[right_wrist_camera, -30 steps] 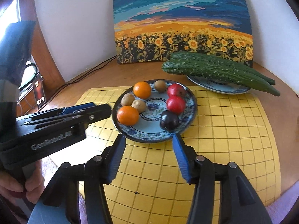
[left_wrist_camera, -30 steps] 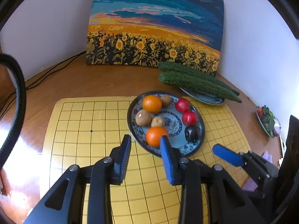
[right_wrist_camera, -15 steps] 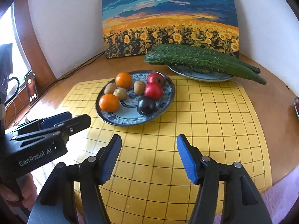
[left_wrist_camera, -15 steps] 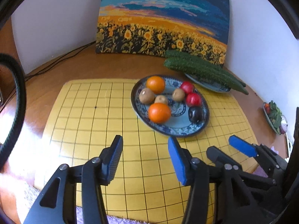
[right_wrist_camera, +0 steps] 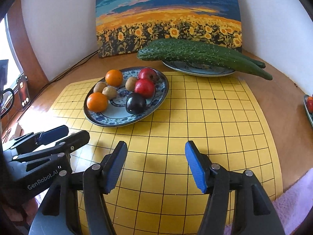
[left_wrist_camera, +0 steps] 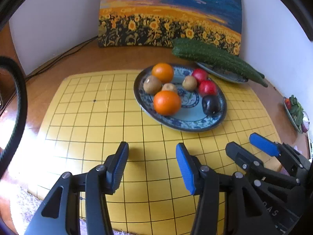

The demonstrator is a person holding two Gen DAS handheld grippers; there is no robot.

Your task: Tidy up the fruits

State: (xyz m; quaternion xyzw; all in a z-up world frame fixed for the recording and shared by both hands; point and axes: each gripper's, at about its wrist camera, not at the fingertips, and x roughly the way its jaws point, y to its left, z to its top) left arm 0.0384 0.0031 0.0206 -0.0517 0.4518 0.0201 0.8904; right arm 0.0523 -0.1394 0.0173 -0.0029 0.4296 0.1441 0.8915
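Your left gripper (left_wrist_camera: 151, 163) jaws parted, empty, tilted down over yellow grid mat (left_wrist_camera: 88, 117), fruit plate (left_wrist_camera: 187, 125) at 1 o'clock, right gripper (right_wrist_camera: 155, 165) likewise parted, empty.

place: home, living or dining corner | evidence: wooden table (right_wrist_camera: 277, 105) against white walls | sunflower painting (right_wrist_camera: 168, 19) leaning at 12 o'clock | patterned plate (right_wrist_camera: 156, 98) of fruit on yellow grid mat (right_wrist_camera: 195, 127) | cucumbers (right_wrist_camera: 195, 56) at 1 o'clock

The small dish (right_wrist_camera: 308, 107) at the table's right edge is being cut off by the frame; its contents (left_wrist_camera: 295, 108) are appearing too small to identify.
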